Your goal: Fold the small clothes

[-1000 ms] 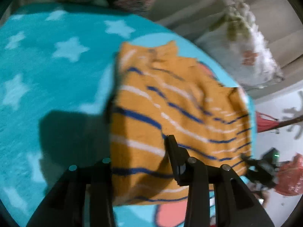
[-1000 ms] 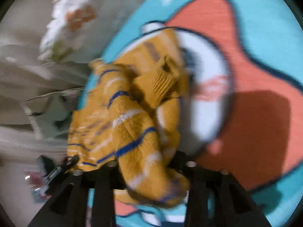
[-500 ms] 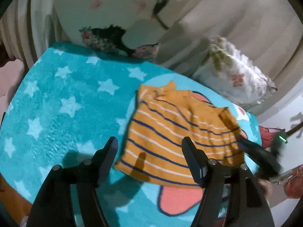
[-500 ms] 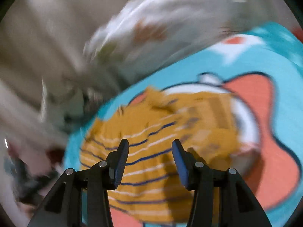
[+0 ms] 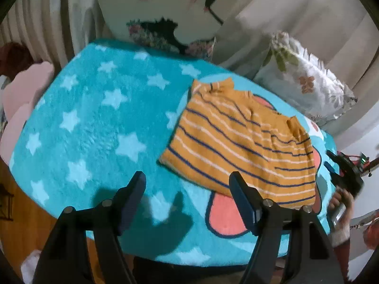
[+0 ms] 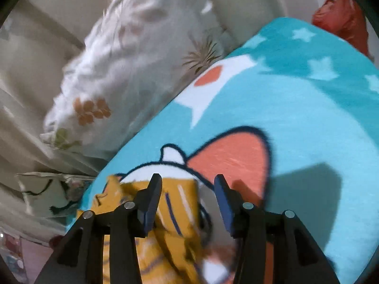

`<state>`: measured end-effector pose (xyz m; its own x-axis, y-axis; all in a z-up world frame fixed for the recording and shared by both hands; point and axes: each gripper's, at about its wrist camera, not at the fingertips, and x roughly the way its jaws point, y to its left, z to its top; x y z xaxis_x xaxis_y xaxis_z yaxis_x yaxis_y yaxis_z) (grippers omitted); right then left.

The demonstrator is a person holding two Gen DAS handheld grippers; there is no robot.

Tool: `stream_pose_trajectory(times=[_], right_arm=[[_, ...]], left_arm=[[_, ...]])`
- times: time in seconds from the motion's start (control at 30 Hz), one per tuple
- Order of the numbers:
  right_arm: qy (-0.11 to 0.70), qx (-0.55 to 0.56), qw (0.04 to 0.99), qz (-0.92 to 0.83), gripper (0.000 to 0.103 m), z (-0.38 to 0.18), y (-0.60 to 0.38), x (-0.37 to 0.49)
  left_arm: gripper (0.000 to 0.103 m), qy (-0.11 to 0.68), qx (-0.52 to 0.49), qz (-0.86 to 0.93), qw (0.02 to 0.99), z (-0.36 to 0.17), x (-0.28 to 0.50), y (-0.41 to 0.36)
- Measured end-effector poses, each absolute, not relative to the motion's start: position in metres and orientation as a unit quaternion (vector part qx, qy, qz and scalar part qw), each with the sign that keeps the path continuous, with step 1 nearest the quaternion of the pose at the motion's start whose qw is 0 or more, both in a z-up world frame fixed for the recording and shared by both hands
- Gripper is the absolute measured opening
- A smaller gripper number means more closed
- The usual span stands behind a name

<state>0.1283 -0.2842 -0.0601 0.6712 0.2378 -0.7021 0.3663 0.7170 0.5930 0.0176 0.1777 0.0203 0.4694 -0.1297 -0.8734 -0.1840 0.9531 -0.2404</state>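
An orange knit garment (image 5: 239, 139) with blue and white stripes lies folded flat on a turquoise star blanket (image 5: 94, 127). My left gripper (image 5: 187, 189) is open and empty, held above the blanket just in front of the garment's near edge. My right gripper (image 6: 188, 190) is open and empty, above the garment's edge (image 6: 175, 215), which shows blurred low in the right wrist view. The right gripper and the hand holding it also show at the right edge of the left wrist view (image 5: 345, 175).
A large white pillow with a dark print (image 5: 163, 11) and a floral pillow (image 5: 305, 85) lean at the blanket's far side. The floral pillow also shows in the right wrist view (image 6: 132, 61). Pink fabric (image 5: 21, 99) lies at the left. A cartoon fish is printed on the blanket (image 6: 234, 156).
Both grippers let go of the garment, opened and pulled back and up. The garment now lies folded flat on the blanket. The right gripper has swung away toward the garment's edge.
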Motion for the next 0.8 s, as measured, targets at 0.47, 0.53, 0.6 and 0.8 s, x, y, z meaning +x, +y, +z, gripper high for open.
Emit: stream_pose_trajectory(times=[0.47,0.53,0.6,0.8], right_arm=[[0.463,0.327,0.817,0.106,0.015,-0.077,-0.228,0.113],[0.473,0.316,0.819,0.08,0.006,-0.085,-0.233,0.119],[0.465,0.329,0.82,0.058,0.006,-0.088,-0.247,0.114],[0.442,0.262,0.857,0.013,0.01,-0.057,-0.238,0.105]], left_arm=[[0.072,0.532,-0.127,-0.052,0.835,0.013,0.045,0.092],[0.072,0.525,-0.134,-0.042,0.84,0.017,0.042,0.098],[0.072,0.521,-0.14,-0.031,0.841,0.018,0.04,0.107],[0.072,0.538,-0.166,-0.003,0.826,0.007,0.035,0.128]])
